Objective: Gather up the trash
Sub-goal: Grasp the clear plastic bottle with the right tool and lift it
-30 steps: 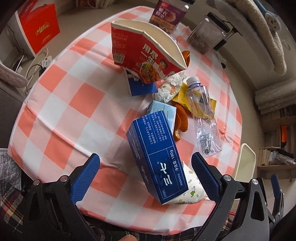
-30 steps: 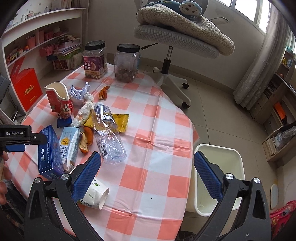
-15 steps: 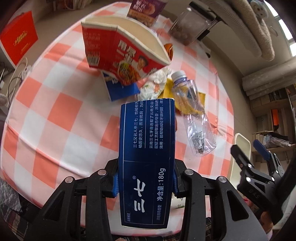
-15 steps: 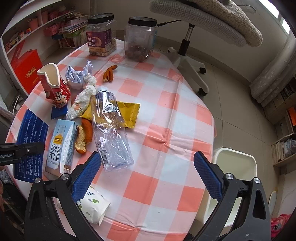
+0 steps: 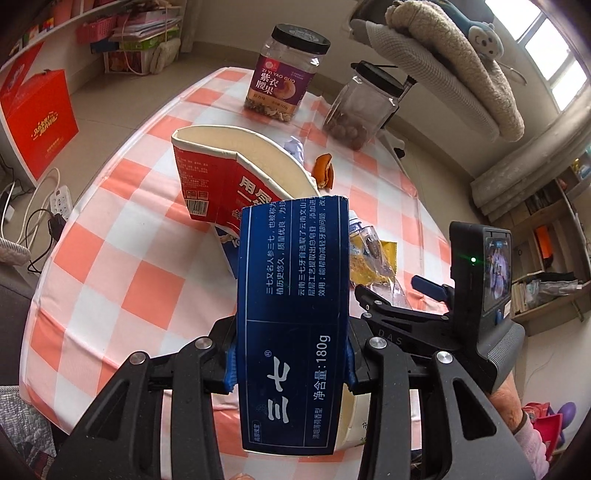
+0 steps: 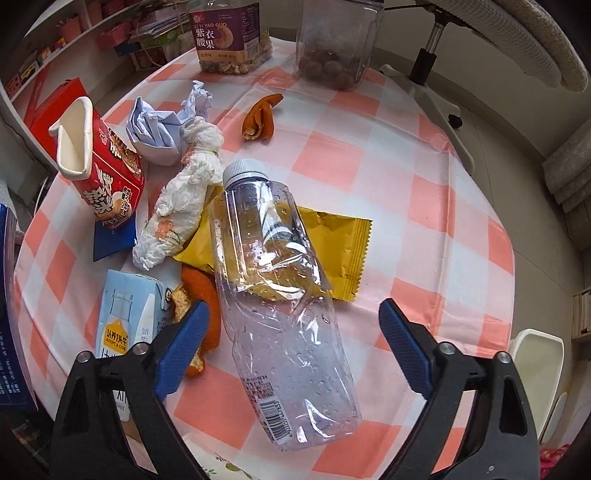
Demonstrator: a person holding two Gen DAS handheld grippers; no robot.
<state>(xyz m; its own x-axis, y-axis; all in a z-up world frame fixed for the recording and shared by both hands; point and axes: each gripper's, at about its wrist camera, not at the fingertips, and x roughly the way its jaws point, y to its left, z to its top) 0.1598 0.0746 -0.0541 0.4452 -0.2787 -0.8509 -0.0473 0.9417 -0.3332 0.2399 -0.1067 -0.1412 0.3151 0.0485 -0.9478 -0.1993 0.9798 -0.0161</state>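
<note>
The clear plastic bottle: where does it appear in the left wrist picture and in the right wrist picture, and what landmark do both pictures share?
Left wrist view: the clear plastic bottle is right of centre, mostly hidden behind the blue box; only its neck end shows.
Right wrist view: the bottle lies across the centre, its lower part between the right tongs, which are closing on it.
Shared landmark: the purple-label nut jar at the table's far edge.

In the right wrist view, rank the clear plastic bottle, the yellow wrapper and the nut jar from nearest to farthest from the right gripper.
1. Clear plastic bottle, lying between the closing jaws of the right gripper, not yet pinched.
2. Yellow wrapper, under the bottle's upper half.
3. Nut jar, standing at the far table edge.
</note>
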